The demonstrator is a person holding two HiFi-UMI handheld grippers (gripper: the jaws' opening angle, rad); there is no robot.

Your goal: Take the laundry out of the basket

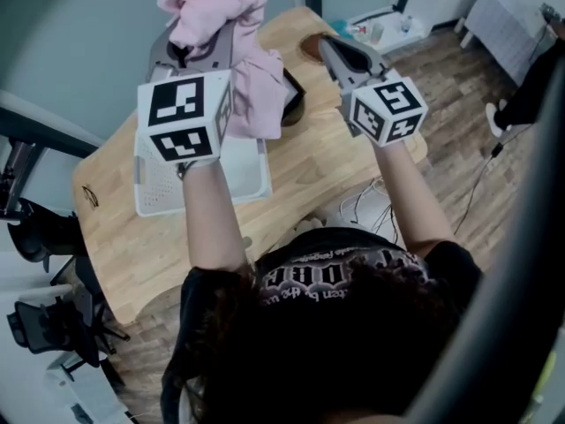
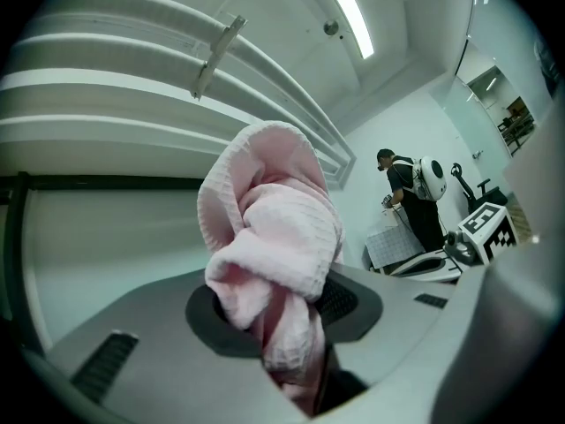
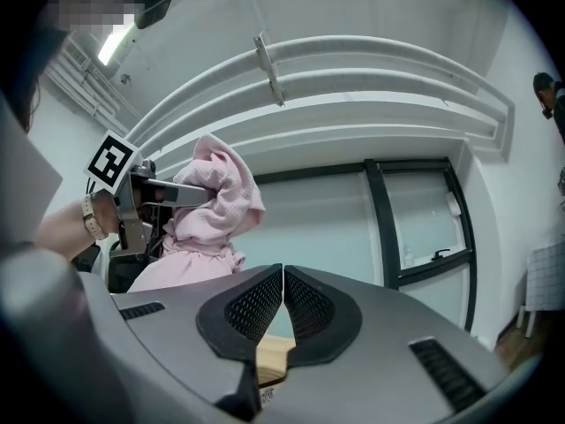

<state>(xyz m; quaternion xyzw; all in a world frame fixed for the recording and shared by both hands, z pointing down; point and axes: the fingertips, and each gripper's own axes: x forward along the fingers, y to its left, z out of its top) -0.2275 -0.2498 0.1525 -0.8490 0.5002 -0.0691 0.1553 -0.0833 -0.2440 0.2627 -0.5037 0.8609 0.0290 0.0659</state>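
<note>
Pink cloth (image 1: 254, 82), waffle-textured, bunched and lifted clear of the worktop (image 1: 327, 162), clamped in the left tool (image 2: 282, 312). Jaws stand narrow, pressing on a thick fold; the dark pads (image 2: 353, 303) show either side of it. Upper bundle of the cloth mushrooms above the jaws, the rest trails down below them. From the head view the hanging end lines up with the far right corner of the basket (image 1: 247, 179); cannot tell whether it touches the rim. Basket is white, shallow, perforated, sitting on the left half of the wooden worktop, just beneath the left tool's marker cube (image 1: 185, 117). Right tool (image 3: 282, 276) raised to the right of the cloth, apart from it, over the far right part of the worktop; jaws closed together, nothing between them. The right gripper view looks across at the cloth and the left tool at scene left, windows behind. A dark object (image 1: 296, 104) sits on the worktop behind the cloth, mostly hidden. Wood-plank floor (image 1: 459, 104) to the right, cables (image 1: 362, 206) on it near the worktop edge. A person (image 2: 415, 201) stands in the far background of the left gripper view.
</note>
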